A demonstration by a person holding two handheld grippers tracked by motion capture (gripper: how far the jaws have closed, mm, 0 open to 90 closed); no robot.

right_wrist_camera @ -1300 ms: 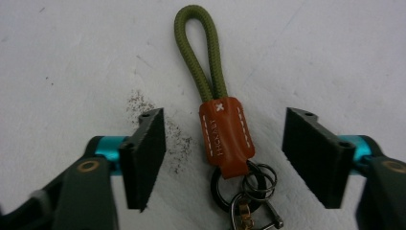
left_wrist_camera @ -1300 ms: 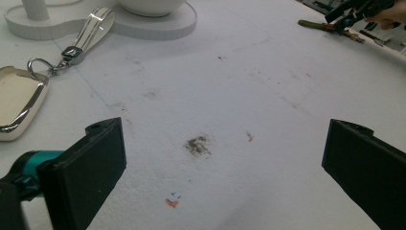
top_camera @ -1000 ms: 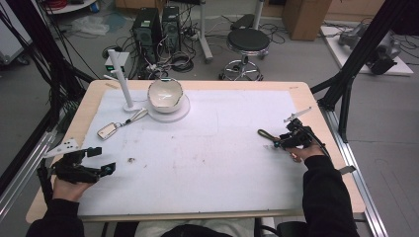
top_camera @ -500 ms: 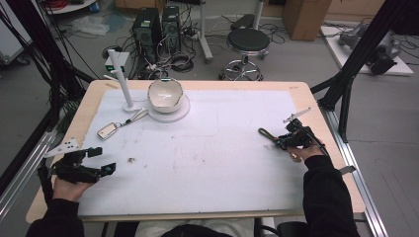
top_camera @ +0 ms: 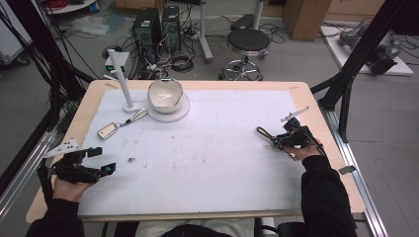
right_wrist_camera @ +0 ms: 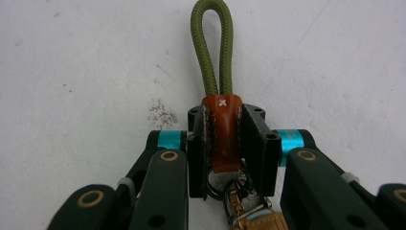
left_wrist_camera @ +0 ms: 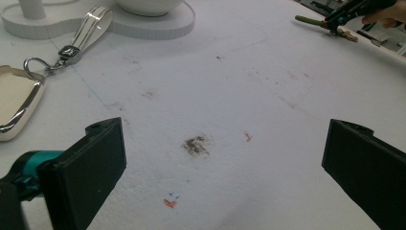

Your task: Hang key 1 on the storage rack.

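My right gripper (top_camera: 275,141) rests low over the white mat (top_camera: 217,148) at the table's right side. It is shut on a keychain (right_wrist_camera: 221,134) by its brown leather tab. The keychain's olive cord loop (right_wrist_camera: 212,48) sticks out past the jaws and lies on the mat (right_wrist_camera: 72,57); a metal ring (right_wrist_camera: 224,184) hangs behind the tab. The loop (top_camera: 261,132) points toward the table's middle. My left gripper (top_camera: 104,159) stands open at the near left with nothing between its jaws. In the left gripper view its jaws stand wide apart over a dark smudge (left_wrist_camera: 195,145).
A white bowl (top_camera: 165,94) sits on a round white base (top_camera: 179,114) at the back left, beside a white post (top_camera: 122,79). A silver key fob (top_camera: 107,131) with a strap (left_wrist_camera: 91,28) lies in front of them. The table's wooden rim (top_camera: 341,163) frames the mat.
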